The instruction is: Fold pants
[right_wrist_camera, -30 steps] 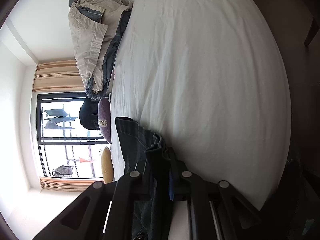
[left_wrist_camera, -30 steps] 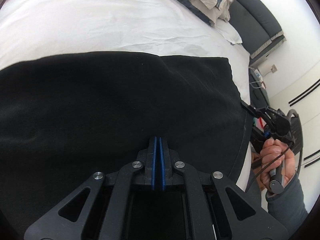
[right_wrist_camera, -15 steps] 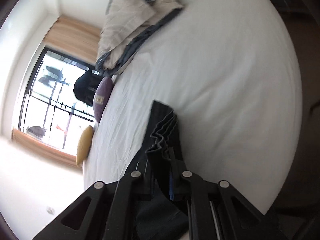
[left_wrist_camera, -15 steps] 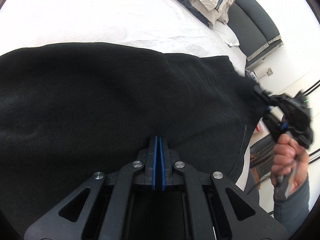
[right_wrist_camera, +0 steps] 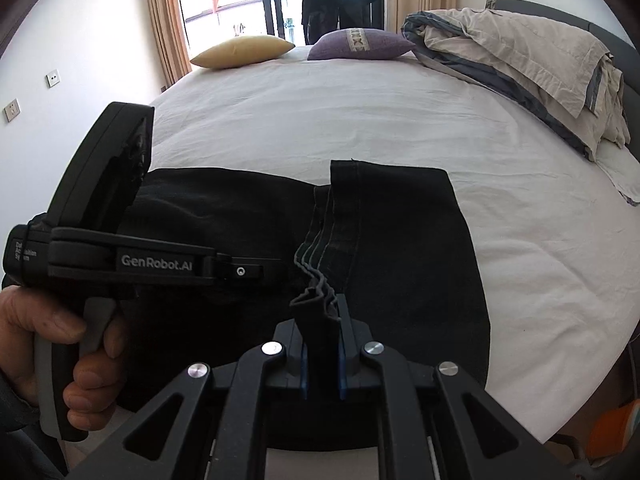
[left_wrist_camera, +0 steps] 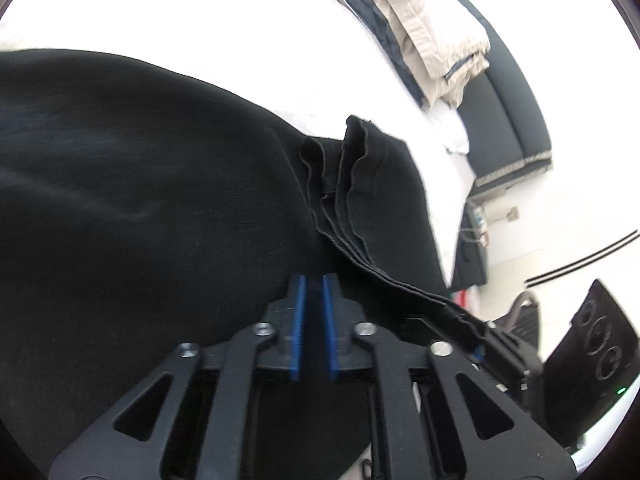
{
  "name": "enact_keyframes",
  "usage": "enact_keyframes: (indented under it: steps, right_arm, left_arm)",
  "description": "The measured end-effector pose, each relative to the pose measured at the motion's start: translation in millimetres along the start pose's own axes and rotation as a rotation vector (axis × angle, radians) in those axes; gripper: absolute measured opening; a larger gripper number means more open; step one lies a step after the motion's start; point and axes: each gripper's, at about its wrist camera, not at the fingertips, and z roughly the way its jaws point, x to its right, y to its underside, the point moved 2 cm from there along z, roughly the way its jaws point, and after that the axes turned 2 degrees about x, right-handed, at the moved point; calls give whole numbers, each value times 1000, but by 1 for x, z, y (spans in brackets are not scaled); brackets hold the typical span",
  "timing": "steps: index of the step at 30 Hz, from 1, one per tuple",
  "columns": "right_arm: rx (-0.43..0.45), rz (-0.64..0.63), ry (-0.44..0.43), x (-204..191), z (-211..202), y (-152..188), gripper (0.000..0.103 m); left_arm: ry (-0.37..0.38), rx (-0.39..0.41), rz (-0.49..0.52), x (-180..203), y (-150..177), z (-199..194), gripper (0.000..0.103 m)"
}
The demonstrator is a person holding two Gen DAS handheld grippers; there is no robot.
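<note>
Black pants [left_wrist_camera: 140, 208] lie on the white bed [left_wrist_camera: 200, 32], partly folded over. My left gripper [left_wrist_camera: 314, 280] is shut on the pants' near edge. My right gripper [right_wrist_camera: 320, 312] is shut on a bunch of stacked hem layers [right_wrist_camera: 316, 280] and holds them over the pants [right_wrist_camera: 408, 248]. The folded layers also show in the left wrist view [left_wrist_camera: 352, 192], just right of my left gripper. The left gripper's body [right_wrist_camera: 132, 264] shows in the right wrist view, in a hand close to the left of my right gripper.
A crumpled beige and grey duvet [right_wrist_camera: 520, 56] lies at the bed's head by the dark headboard [left_wrist_camera: 504, 100]. A yellow cushion [right_wrist_camera: 240, 52] and a purple cushion [right_wrist_camera: 360, 44] sit at the far edge by the window. The sheet [right_wrist_camera: 360, 120] spreads beyond the pants.
My right gripper has swung over from the right with the pants' end and now sits close beside my left gripper, laying the fabric over itself. The left gripper's pads show a slightly wider gap.
</note>
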Motion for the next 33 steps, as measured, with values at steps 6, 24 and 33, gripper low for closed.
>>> enact_keyframes:
  steps: [6,24,33]
  right_arm:
    - [59,-180,105,-44,-22,1,11]
    - [115,-486,88,-180,-27,13,11]
    - [87,-567,7,-227,-19,20,12]
  left_arm:
    - [131,59,-132,2,-8,-26,98]
    - [-13,17,-45,-67,0,-115,6]
    - [-156,11,51,-109,9,-192,6]
